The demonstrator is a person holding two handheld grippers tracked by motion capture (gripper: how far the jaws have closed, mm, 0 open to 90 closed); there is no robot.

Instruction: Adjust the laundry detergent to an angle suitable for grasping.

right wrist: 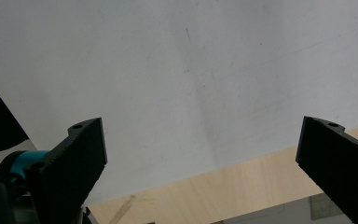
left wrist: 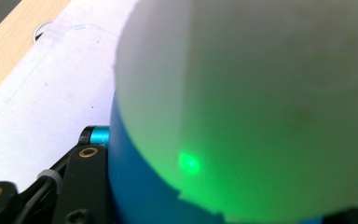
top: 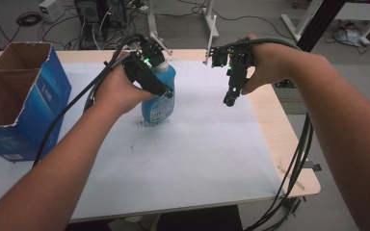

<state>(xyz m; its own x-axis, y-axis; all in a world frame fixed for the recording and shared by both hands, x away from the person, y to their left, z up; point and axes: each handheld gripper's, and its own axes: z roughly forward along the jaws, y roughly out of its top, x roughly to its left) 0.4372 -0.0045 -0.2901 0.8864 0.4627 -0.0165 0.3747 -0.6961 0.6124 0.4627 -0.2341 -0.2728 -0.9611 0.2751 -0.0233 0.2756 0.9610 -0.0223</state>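
A blue bottle (top: 158, 98) with a pale label stands on the white sheet (top: 197, 149) at the middle of the table. My left gripper (top: 166, 89) is shut on its upper body. In the left gripper view the bottle (left wrist: 261, 102) sits right against the camera, with a green light spot on its label, and one black finger (left wrist: 87, 186) presses its blue side. To the bottle's right my right gripper (top: 229, 100) hangs above the sheet, pointing down. Its jaws stand wide apart in the right gripper view (right wrist: 200, 140), with nothing between them.
An open blue cardboard box (top: 19, 96) stands at the table's left edge. The bare wooden table (top: 279, 120) shows to the right of the sheet. Cables trail from both grippers, and stands and equipment crowd the floor beyond the table's far side.
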